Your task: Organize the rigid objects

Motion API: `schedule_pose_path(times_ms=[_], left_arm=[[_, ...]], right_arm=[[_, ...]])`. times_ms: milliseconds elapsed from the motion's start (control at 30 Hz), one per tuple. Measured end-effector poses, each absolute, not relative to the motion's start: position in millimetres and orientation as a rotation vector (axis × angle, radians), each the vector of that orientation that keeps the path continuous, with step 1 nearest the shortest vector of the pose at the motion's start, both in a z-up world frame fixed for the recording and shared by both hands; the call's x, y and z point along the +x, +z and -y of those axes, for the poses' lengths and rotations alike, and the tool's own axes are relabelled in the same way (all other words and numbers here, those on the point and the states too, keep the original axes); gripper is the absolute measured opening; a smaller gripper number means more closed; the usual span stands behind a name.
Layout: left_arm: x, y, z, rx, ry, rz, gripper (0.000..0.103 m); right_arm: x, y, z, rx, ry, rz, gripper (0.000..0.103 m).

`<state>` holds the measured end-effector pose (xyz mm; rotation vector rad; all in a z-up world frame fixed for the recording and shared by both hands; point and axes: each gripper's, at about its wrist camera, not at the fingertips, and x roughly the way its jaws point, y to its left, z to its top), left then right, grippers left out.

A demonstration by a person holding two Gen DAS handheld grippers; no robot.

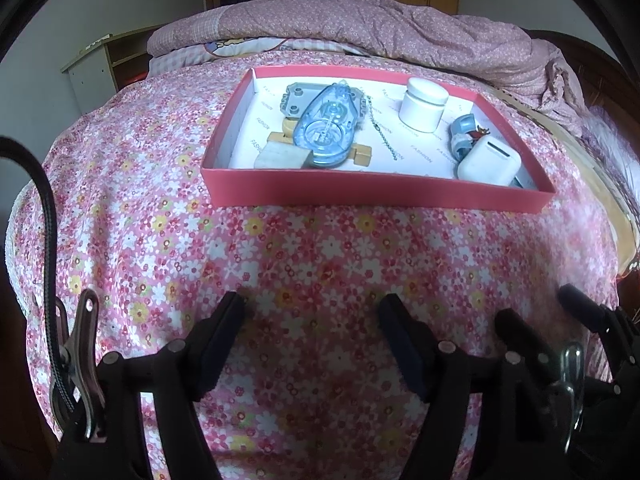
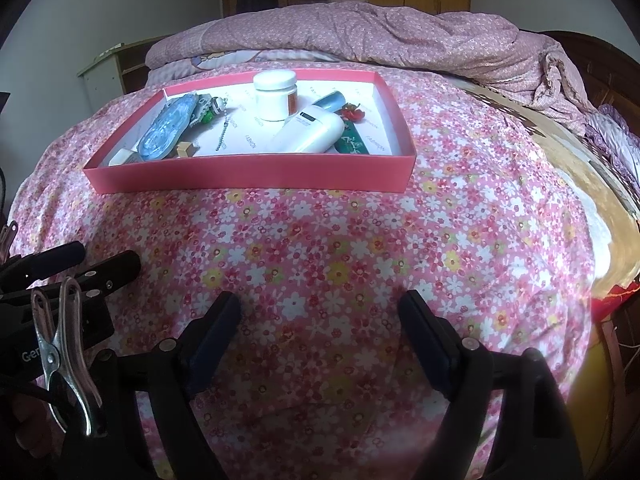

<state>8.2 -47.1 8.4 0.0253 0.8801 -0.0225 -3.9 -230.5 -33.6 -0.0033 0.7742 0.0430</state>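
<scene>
A shallow red box (image 1: 376,190) (image 2: 248,176) lies on the flowered bedspread ahead of both grippers. Inside it are a blue correction-tape dispenser (image 1: 326,126) (image 2: 170,128), a white jar (image 1: 423,105) (image 2: 275,95), a white case (image 1: 488,162) (image 2: 308,130), a bead chain (image 1: 386,134), wooden blocks (image 1: 280,140) and a green tag (image 2: 354,142). My left gripper (image 1: 314,306) is open and empty over the bedspread, well short of the box. My right gripper (image 2: 320,304) is open and empty too, beside the left one.
A rumpled pink quilt (image 1: 360,28) (image 2: 360,36) is piled behind the box. The bed's right edge (image 2: 600,208) drops off near a dark wooden headboard (image 2: 600,64). A shelf unit (image 1: 100,64) stands at the far left. The left gripper's fingers (image 2: 60,264) show at the right wrist view's left edge.
</scene>
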Motion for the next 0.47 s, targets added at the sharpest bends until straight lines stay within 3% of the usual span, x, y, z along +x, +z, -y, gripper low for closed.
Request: schedule_pose_path(times_ms=[467], left_arm=[[7.4,9.0,46.4,0.023,-0.033,-0.892,0.076]], right_arm=[[-2.9,-33.7,229.7,-0.001,0.034,-0.782,0.085]])
